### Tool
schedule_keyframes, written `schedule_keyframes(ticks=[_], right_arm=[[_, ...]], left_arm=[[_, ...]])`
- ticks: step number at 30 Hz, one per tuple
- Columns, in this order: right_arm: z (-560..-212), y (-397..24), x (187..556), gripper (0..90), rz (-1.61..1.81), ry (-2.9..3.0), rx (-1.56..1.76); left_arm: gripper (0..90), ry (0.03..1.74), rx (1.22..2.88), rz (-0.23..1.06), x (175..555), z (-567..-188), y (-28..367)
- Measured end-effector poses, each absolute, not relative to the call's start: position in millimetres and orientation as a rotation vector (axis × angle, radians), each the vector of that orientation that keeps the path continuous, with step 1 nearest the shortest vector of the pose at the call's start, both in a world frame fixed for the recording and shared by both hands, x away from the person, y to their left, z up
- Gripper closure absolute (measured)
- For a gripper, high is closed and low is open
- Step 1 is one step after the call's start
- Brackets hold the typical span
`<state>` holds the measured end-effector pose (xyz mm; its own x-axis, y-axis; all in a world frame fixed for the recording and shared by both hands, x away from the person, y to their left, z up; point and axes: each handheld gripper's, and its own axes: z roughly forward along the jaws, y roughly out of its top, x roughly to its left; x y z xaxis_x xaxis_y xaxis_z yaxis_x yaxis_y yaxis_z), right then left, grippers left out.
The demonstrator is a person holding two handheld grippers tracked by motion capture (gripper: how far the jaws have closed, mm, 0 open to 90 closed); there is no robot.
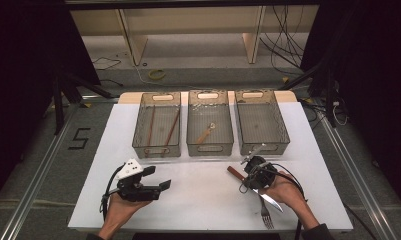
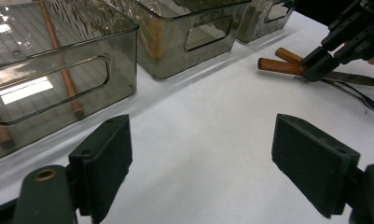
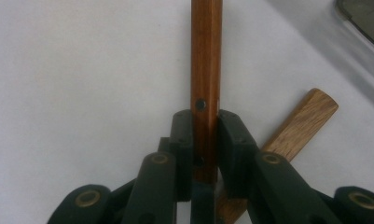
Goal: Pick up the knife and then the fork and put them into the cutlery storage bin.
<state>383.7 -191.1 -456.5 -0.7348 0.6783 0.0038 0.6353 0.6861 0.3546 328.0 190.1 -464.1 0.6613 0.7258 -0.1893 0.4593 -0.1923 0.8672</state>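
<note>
Knife [image 3: 206,70] with the wooden handle sits clenched in your right gripper [image 3: 205,154] jaws low-centre; left gripper [image 2: 201,163] jaws released; next, lift it toward a bin [image 1: 262,122], likely.

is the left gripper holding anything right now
No, in the left gripper view the left gripper has its jaws wide apart over bare white table.

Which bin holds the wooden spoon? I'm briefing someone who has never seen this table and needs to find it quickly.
On the white table, three clear grey bins stand in a row along the far edge. The middle bin is the one: a single short wooden spoon lies slanted inside it, whereas the left bin holds two long chopsticks and the right bin looks empty.
</note>
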Motion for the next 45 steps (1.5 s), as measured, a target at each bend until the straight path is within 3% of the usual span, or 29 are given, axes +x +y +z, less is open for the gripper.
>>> schedule_keyframes(ticks=[45], right_arm=[[-400, -208, 423, 77.5, 0.828, 2.575, 1.116]], left_arm=[[17.2, 0.889, 1.774, 0.353, 327, -465, 196]])
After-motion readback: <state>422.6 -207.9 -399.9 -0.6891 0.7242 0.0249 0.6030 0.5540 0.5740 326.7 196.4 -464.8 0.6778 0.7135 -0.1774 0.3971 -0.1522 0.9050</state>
